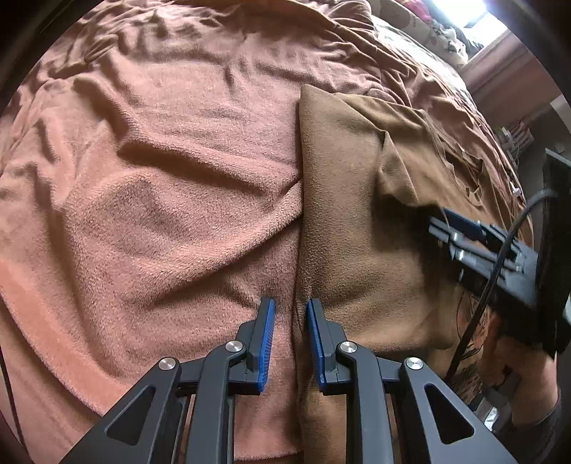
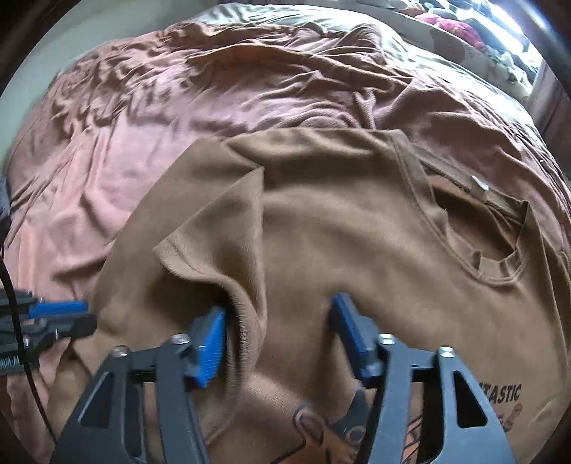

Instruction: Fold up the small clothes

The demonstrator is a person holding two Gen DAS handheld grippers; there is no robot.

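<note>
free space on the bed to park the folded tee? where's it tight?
Free: the pink blanket left of the brown t-shirt fold edge, wrinkled but bare, and the strip beyond the collar toward the far clutter. Tight: on the shirt, where the left hand-held gripper and right hand-held gripper both work.

Rumpled pink fleece blanket spreads beneath and beyond the tongs. Heap of patterned fabrics far off, upper right, under bright window.
</note>
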